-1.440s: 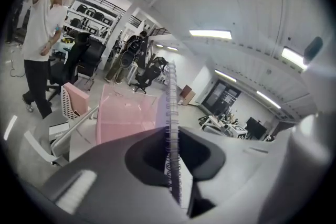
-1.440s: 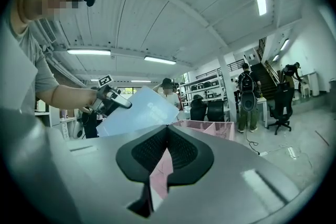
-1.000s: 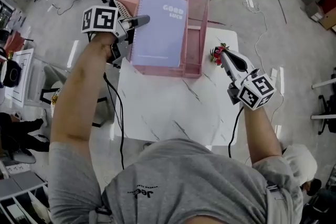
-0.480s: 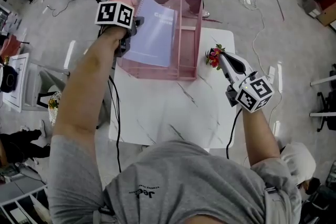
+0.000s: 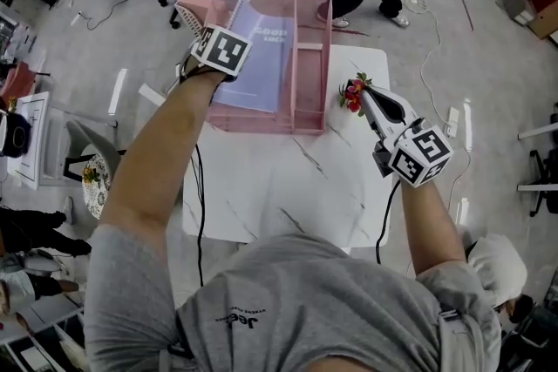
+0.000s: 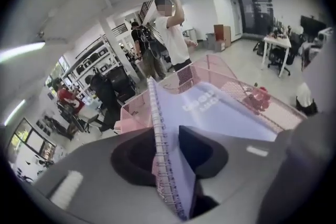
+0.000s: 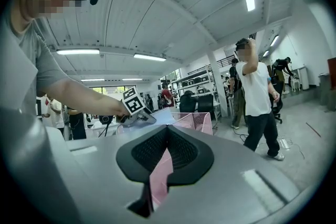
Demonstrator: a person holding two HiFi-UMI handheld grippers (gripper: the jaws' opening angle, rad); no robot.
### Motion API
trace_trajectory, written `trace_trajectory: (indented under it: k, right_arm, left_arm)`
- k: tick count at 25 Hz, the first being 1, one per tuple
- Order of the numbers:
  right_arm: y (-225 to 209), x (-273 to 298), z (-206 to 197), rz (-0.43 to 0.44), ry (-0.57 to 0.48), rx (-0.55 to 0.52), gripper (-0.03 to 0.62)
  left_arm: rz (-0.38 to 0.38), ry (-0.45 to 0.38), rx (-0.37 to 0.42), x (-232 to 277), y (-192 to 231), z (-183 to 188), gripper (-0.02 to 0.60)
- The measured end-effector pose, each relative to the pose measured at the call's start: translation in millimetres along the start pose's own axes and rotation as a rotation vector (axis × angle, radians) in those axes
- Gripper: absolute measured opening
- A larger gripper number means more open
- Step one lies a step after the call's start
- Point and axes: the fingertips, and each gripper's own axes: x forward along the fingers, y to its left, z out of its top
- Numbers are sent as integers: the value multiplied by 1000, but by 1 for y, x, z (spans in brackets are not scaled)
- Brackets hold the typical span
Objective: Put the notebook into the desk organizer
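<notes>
Open workshop floor with cables and office chairs surrounds a white marble-pattern table [image 5: 288,179].

Head view: the pink mesh desk organizer [image 5: 307,113] stands at the far edge of the table. The lavender notebook [image 5: 261,65] is already inside its wide left compartment, tilted, with the lower edge down in the tray. The left gripper [image 5: 225,58] is at the notebook's left, spiral-bound edge. The right gripper [image 5: 366,93] hovers off the organizer's right side, just beside a small red flower ornament [image 5: 352,95], and takes no part in the placement.

Left gripper view: the spiral edge runs between the fingers [image 6: 202,152], which are opening; the pads no longer appear to press on the cover. The notebook slopes away into the organizer.

Right gripper view: the fingers [image 7: 184,155] are together with nothing between them; only the pink mesh shows behind the slit.

Status: insertion is judged essentially complete. Remaining steps: finish the release, draw the left gripper clear of the spiral edge, and confirm that the notebook settles against the organizer wall without tipping out.
</notes>
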Motion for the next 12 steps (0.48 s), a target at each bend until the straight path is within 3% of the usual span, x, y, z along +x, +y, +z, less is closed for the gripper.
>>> trace_trajectory:
  k: [4, 5, 6, 7, 8, 10, 12]
  right_arm:
    - [-2, 0, -1, 3, 2, 2, 2]
    - [-1, 0, 0, 4, 3, 3, 2]
    - [0, 0, 1, 6, 3, 3, 2]
    - [0, 0, 2, 7, 4, 3, 3]
    - [0, 0, 2, 8, 4, 3, 2]
    - [0, -1, 4, 11, 2, 2, 2]
    - [1, -1, 5, 14, 0, -1, 2]
  left_arm:
    - [78, 1, 114, 5, 2, -3, 159]
    - [118, 9, 161, 5, 7, -5, 216]
    - [155, 19, 214, 5, 11, -6, 332]
    - [182, 24, 261, 5, 13, -7, 394]
    - [198, 23, 289, 5, 13, -7, 409]
    - [204, -5, 275, 0, 13, -3, 420]
    - [185, -61, 201, -11, 12, 6, 420]
